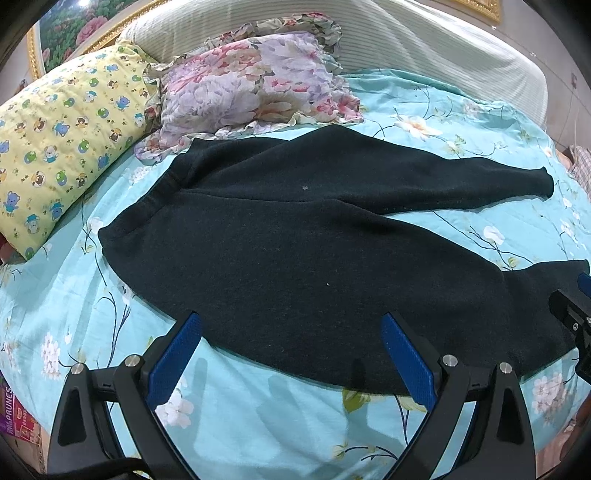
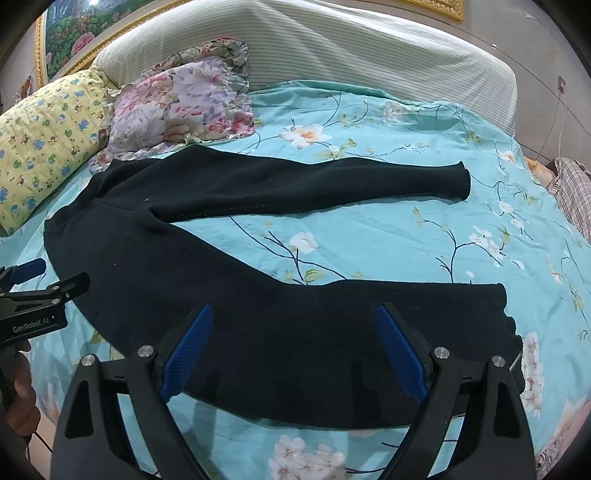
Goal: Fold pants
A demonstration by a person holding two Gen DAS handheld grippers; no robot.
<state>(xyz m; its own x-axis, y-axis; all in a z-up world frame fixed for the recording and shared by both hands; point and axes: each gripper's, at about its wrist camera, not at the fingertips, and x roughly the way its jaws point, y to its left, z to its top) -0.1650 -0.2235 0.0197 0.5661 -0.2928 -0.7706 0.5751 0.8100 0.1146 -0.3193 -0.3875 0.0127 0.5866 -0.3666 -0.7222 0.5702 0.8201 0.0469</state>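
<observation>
1 pr black pants (image 1: pixel 280 236), 2 pillows, flat on your bed (image 1: pixel 461 122).
Left hand-held gripper (image 1: pixel 291 332) & right hand-held gripper (image 2: pixel 293 325) both released, over near leg. Right view only: your hand (image 2: pixel 20 387), plaid cloth (image 2: pixel 572 192).

Ahead of your left gripper (image 1: pixel 291 336): pants (image 1: pixel 295 251), dark matt fleecy knit, lint-flecked. Under them, sheet (image 1: pixel 461 110), smooth thin printed cloth, faint sheen. Your right gripper (image 2: pixel 293 330): matt black plastic arms, ribbed blue pads (image 2: pixel 192 347), shiny metal pins. Far left of claws: quilted cotton pillow (image 2: pixel 44 136). Beyond: ribbed padded headboard (image 2: pixel 332 48), glossy gilt frame (image 1: pixel 484 9).
</observation>
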